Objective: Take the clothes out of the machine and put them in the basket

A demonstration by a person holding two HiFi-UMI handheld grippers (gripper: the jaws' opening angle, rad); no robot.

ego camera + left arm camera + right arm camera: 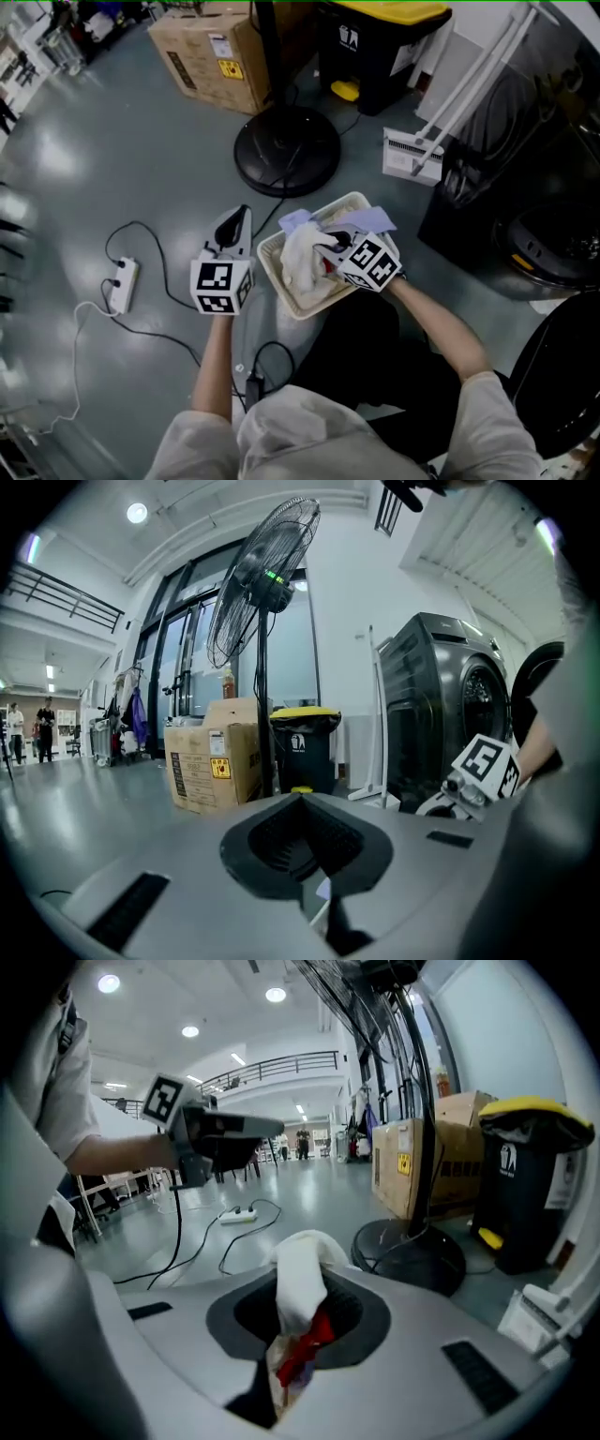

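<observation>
A cream basket (270,255) sits on the grey floor in front of me, holding a lilac cloth (375,220) and other pale clothes. My right gripper (330,253) is low over the basket, shut on a white garment (302,261). In the right gripper view that garment (302,1283) bulges up out of the jaws, with a red piece (306,1346) pinched beneath it. My left gripper (234,225) hovers just left of the basket, jaws together and empty. The dark washing machine (553,246) stands at the right, and shows again in the left gripper view (450,714).
A fan's round black base (286,150) stands just beyond the basket. Behind it are a cardboard box (211,52) and a black bin with a yellow lid (380,42). A white power strip (122,283) with cables lies at the left. A white long-handled tool (412,155) rests near the machine.
</observation>
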